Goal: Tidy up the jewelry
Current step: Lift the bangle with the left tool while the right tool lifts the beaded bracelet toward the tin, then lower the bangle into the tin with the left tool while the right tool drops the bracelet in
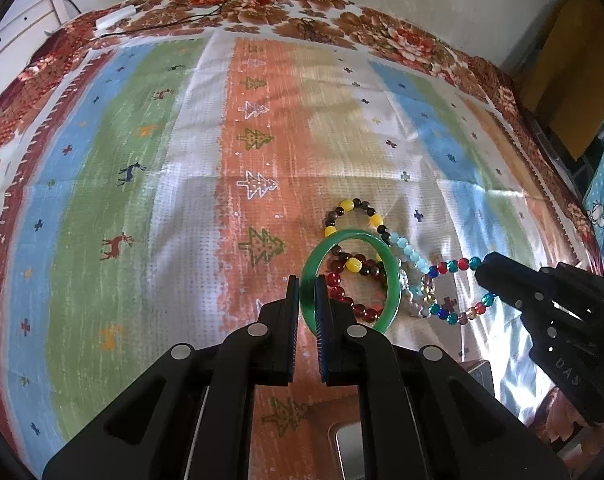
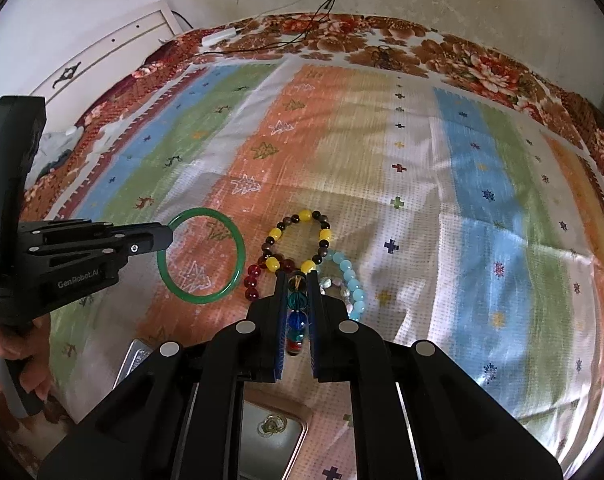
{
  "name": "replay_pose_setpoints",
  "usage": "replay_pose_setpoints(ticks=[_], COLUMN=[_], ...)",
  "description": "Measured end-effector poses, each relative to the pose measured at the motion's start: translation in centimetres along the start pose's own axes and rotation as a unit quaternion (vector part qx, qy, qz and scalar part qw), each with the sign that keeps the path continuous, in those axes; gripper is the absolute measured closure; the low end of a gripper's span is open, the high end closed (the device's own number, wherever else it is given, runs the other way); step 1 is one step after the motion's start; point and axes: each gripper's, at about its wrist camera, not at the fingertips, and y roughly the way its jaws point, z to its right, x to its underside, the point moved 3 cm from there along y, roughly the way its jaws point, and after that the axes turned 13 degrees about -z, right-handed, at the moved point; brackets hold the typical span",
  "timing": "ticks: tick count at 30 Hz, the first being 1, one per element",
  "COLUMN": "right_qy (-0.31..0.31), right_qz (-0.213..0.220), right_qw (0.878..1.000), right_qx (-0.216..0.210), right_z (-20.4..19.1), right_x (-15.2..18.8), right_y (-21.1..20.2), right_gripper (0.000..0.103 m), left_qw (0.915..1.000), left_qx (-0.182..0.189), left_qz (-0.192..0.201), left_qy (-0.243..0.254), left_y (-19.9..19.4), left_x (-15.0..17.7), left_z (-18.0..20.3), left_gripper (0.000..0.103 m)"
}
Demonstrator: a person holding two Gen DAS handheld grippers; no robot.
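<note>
My left gripper point(image 1: 306, 282) is shut on the rim of a green bangle point(image 1: 393, 276), which hangs lifted above the cloth. From the right wrist view, that gripper point(image 2: 170, 236) pinches the bangle point(image 2: 206, 299) at its upper left. My right gripper point(image 2: 296, 276) is shut on a multicoloured bead bracelet point(image 2: 296, 300); in the left wrist view its tip point(image 1: 481, 272) holds the same raised loop point(image 1: 453, 266). On the cloth lie a yellow-and-dark bead bracelet point(image 2: 325, 234), a dark red one point(image 2: 252, 280), a light blue one point(image 2: 351, 276) and a pearly one point(image 2: 329, 282).
A striped patterned cloth point(image 2: 481, 208) covers a floral bedspread point(image 2: 481, 64). An open box point(image 2: 302, 432) with a gold piece point(image 2: 270, 426) inside sits below the right gripper, a metal lid point(image 2: 136, 360) left of it. A hand point(image 2: 6, 344) holds the left tool. Cables point(image 2: 302, 36) lie at the far edge.
</note>
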Motion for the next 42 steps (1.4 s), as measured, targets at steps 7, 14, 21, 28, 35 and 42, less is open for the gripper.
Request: replay_pose_setpoints(ticks=[7, 14, 21, 28, 35, 42], right_qy=[0.001, -0.005, -0.013, -0.019, -0.013, -0.017], right_qz=[0.013, 0.022, 0.036, 0.032, 0.042, 0.041], right_qw=[1.000, 1.000, 0.999, 0.999, 0.999, 0.999], right_qx=[-0.001, 0.007, 0.009, 0.009, 0.003, -0.008], right_z=[0.0, -0.5, -1.3, -1.7, -1.4, -1.9], right_x=[0.3, 1.2, 2.0, 3.5, 4.3, 5.9], right_y=[-1.2, -2.5, -3.9, -4.2, -5.2, -5.8], right_gripper=[0.093, 0.093, 0.093, 0.093, 0.093, 0.093], left_qw=[0.9999, 0.9995, 0.9994, 0.9990, 0.9985, 0.9962], left_qx=[0.007, 0.014, 0.013, 0.004, 0.006, -0.020], left_qz=[0.013, 0.026, 0.030, 0.036, 0.040, 0.052], left_qy=[-0.004, -0.005, 0.003, 0.025, 0.036, 0.066], left_y=[-1.4, -2.7, -3.4, -4.2, -4.7, -5.4], left_x=[0.7, 1.5, 2.9, 4.7, 5.9, 7.8], left_z=[0.0, 0.3, 1.0, 1.9, 2.8, 4.4], left_gripper=[0.096, 0.096, 0.096, 0.096, 0.096, 0.095])
